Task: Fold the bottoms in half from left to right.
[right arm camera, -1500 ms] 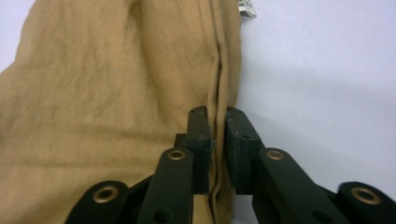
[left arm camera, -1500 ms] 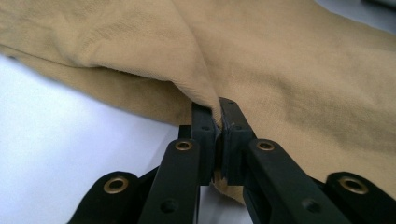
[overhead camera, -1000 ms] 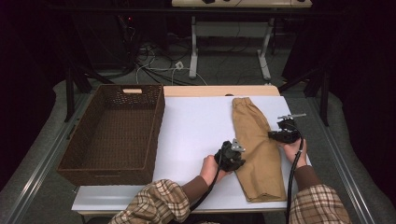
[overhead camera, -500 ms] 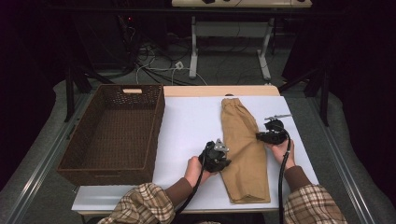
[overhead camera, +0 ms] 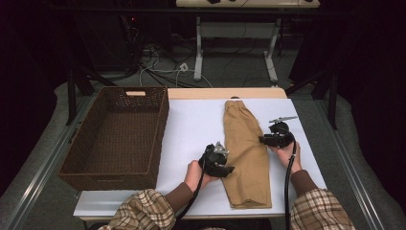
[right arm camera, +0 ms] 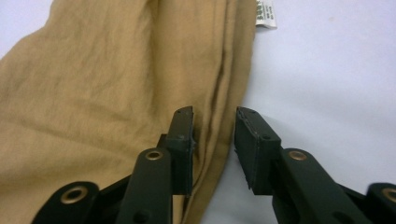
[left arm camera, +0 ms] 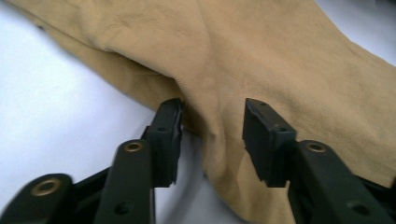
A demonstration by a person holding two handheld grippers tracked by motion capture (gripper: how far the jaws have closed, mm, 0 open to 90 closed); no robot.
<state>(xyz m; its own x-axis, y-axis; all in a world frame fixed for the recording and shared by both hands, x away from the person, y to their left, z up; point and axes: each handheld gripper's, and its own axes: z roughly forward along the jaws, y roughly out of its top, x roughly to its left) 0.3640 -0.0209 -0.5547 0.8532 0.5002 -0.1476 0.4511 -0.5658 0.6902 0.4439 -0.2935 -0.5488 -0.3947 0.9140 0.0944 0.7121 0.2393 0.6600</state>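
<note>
A tan garment, folded long and narrow, lies flat on the white table, running from the far edge toward the person. My left gripper is at its left edge; in the left gripper view the jaws have just been opening, with a raised fold of the tan cloth loose between them. My right gripper is at the garment's right edge. Its jaws have also just been opening and stand apart around the cloth's seamed edge without pressing it.
A dark brown wicker basket stands at the table's left, with nothing in it. A small white label sticks out from the garment's edge. A wooden strip runs along the table's far edge; cables lie on the floor beyond.
Both hands and the garment have shifted left across the table. Both grippers' jaws, earlier closed on the cloth's edges, now stand apart.
</note>
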